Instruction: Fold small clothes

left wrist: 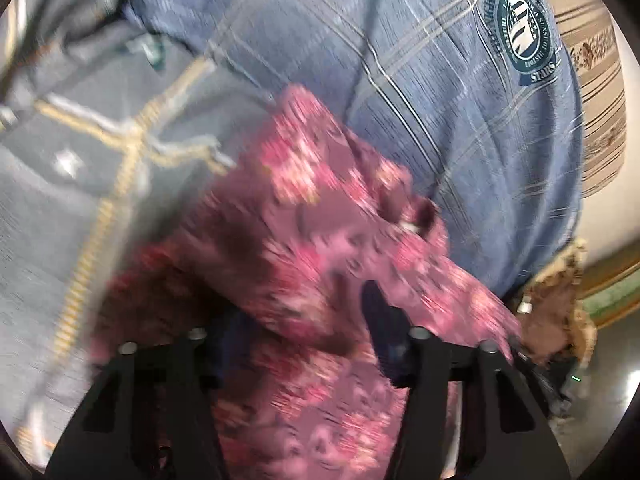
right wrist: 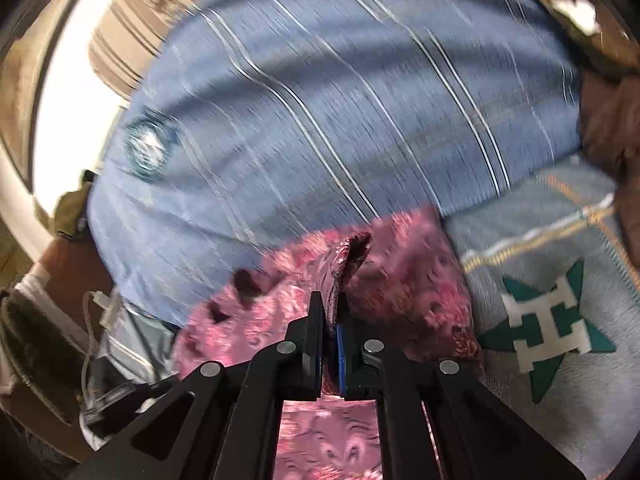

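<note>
A small pink and maroon floral garment hangs bunched in front of the person's blue plaid shirt. In the left wrist view my left gripper stands open, its two fingers wide apart, with the blurred garment draped between and over them. In the right wrist view my right gripper is shut on a fold of the floral garment, which sticks up above the fingertips. The rest of the cloth spreads below and to both sides.
A grey blanket with yellow stitching and a green star emblem lies underneath; it also shows in the left wrist view. A striped beige cushion sits behind the person. A white cable and plastic bag lie at the left.
</note>
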Demonstrator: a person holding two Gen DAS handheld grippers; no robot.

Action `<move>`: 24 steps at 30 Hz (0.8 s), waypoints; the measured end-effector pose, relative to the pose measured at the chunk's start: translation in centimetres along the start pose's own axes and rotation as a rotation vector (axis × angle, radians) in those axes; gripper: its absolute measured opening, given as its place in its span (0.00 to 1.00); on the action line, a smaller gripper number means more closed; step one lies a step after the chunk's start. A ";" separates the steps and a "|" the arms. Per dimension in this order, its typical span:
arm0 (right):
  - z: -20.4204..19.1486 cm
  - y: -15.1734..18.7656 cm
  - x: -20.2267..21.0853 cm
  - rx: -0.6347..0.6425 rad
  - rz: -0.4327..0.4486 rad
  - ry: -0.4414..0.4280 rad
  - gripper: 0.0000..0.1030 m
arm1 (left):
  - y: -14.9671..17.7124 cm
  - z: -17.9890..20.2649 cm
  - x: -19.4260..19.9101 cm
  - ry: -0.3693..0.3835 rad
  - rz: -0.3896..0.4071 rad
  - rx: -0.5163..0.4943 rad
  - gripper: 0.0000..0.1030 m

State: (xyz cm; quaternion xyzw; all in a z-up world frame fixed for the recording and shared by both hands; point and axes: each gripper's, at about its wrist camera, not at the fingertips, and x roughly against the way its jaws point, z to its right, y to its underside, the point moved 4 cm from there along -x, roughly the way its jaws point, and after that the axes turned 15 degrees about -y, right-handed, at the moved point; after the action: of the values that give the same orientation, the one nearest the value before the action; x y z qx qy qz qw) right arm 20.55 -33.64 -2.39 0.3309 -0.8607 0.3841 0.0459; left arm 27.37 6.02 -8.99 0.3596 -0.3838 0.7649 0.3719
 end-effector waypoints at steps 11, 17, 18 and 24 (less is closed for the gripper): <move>-0.7 0.0 2.0 0.080 -0.012 0.202 0.21 | 1.1 0.1 0.1 -0.042 -0.041 -0.031 0.56; -8.8 0.7 -13.5 0.216 -0.365 -0.098 0.52 | 1.4 0.6 -0.5 -0.032 -0.052 -0.044 0.57; -9.5 1.3 -15.7 0.226 -0.404 -0.109 0.51 | 1.4 0.6 -0.5 -0.032 -0.052 -0.044 0.57; -10.2 4.3 -28.6 0.282 -0.606 -0.044 0.51 | 1.4 0.8 -0.7 -0.028 -0.056 -0.056 0.57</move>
State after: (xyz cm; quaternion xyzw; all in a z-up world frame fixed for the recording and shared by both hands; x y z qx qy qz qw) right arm 38.37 -9.24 -7.44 0.5830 -0.6623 0.4613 0.0932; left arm 26.77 4.51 -9.67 0.3702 -0.4000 0.7381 0.3977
